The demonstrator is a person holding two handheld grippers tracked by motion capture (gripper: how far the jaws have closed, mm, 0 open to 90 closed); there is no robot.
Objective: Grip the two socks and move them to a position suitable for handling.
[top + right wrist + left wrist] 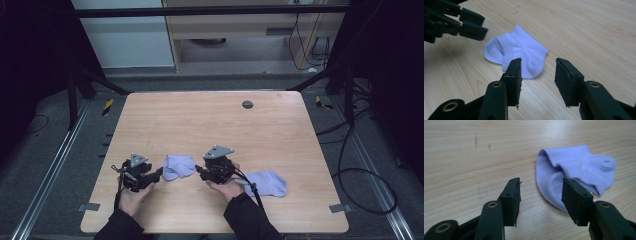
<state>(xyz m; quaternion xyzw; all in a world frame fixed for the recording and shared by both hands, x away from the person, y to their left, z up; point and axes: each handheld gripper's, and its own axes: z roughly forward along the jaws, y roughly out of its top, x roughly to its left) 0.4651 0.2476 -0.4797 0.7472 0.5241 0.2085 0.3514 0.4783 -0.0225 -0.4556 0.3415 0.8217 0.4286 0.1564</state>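
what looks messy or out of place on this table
The crumpled pale lilac ankle sock between the left gripper and right gripper lies bunched, its cuff folded over. The flatter lilac sock lies apart, near the right forearm. Nothing damaged.

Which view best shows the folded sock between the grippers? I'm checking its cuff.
The left gripper view: the folded sock is close, cuff opening clear. The right gripper view shows it whole but farther off; in the high view it's small.
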